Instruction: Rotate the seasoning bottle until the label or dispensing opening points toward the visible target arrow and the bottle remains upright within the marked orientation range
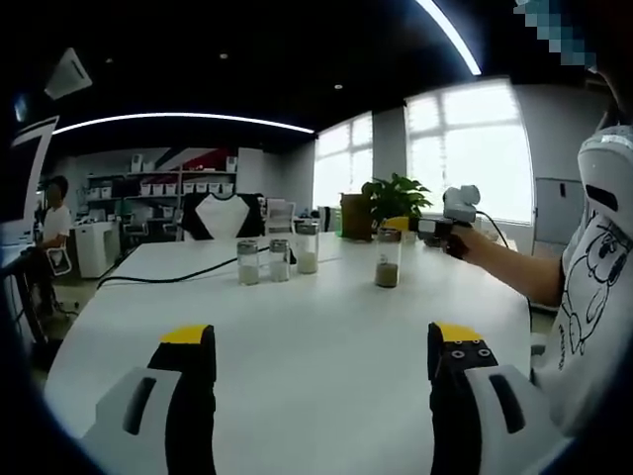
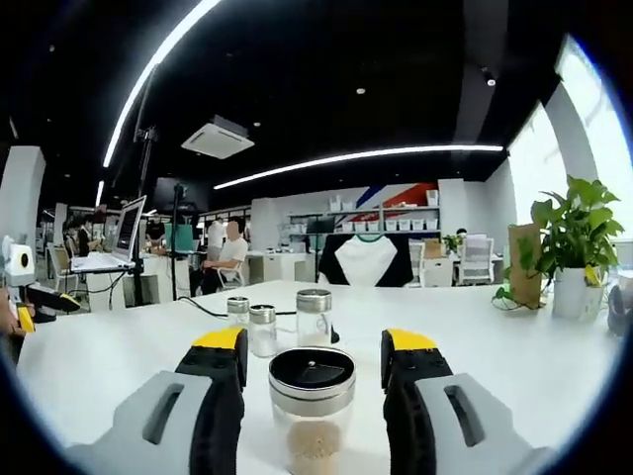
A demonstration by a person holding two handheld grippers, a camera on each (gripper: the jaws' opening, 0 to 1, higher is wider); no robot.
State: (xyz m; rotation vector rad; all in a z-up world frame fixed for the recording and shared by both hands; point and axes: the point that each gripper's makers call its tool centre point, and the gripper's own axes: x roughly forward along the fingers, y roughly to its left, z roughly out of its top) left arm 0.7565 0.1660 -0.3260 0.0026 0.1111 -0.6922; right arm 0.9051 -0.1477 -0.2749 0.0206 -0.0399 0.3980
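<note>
Your right gripper (image 2: 312, 364) has the seasoning bottle (image 2: 312, 411) standing between its two jaws, which are wide apart, with a gap showing on each side of the black lid, so the bottle is not yet held. It stands upright on the white table (image 2: 514, 366), with some brownish powder in its lower part; in the left gripper view the same bottle (image 1: 387, 259) is seen near the table's middle, with your right gripper (image 1: 432, 230) just beside it. I judge the step in hand is to take the bottle for turning: close the jaws evenly on the glass body below the lid, not on the lid, so that the lid does not twist alone. Then turn slowly around the bottle's own axis and keep its base flat on the table. I cannot see any target arrow or marked range, so find it before you turn. Your left gripper (image 1: 321, 361) hangs wide and holding nothing over bare table. Three other shaker bottles (image 2: 264, 330) stand farther back, near a black cable (image 1: 163, 278). The room is an office with shelves, a potted plant (image 2: 574, 247) and seated people.
</note>
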